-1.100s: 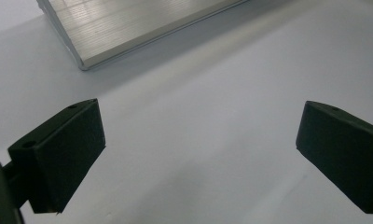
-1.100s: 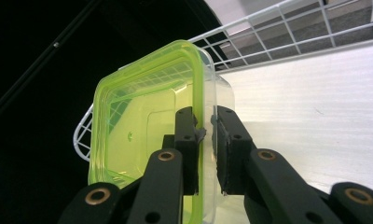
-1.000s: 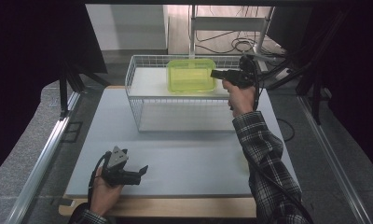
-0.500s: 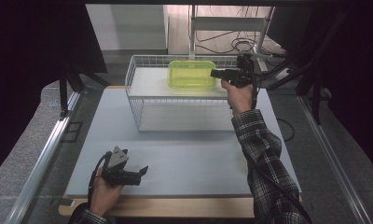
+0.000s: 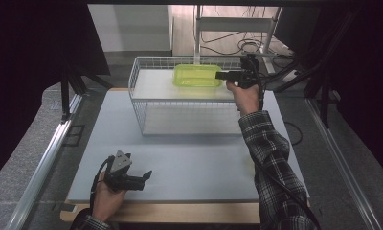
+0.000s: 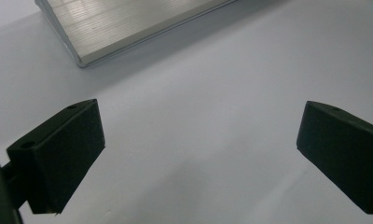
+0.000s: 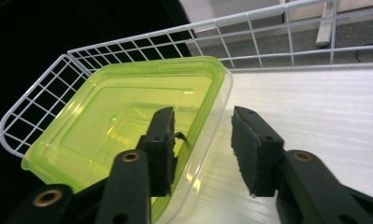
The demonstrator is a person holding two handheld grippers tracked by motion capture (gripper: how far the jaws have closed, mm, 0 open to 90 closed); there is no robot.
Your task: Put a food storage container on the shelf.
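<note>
1. Since the earlier frames, the translucent lime-green rectangular plastic container (image 5: 197,75) has stayed on the upper shelf of the white wire-mesh rack (image 5: 146,103), while the right gripper (image 5: 224,75) has just been opening its jaws, the container's near wall between them.
2. In the right gripper view, one black pad (image 7: 162,150) stands inside the container (image 7: 124,126), at its near wall; the other pad stands outside, clear of the wall. The jaws straddle the rim without pressing on it.
3. The container sits at the rear of the shelf, its far corner close to the mesh wall, upright and open-topped.
4. The right hand (image 5: 245,97) is raised to shelf height, the forearm in a checked sleeve (image 5: 271,163) stretched forward and the gripper held level, pointing left toward the container.
5. The left gripper (image 5: 144,177) rests low near the front edge of the pale grey tabletop (image 5: 194,158), held in the left hand (image 5: 106,199); its jaws are spread wide over bare surface, with nothing between them.
</note>
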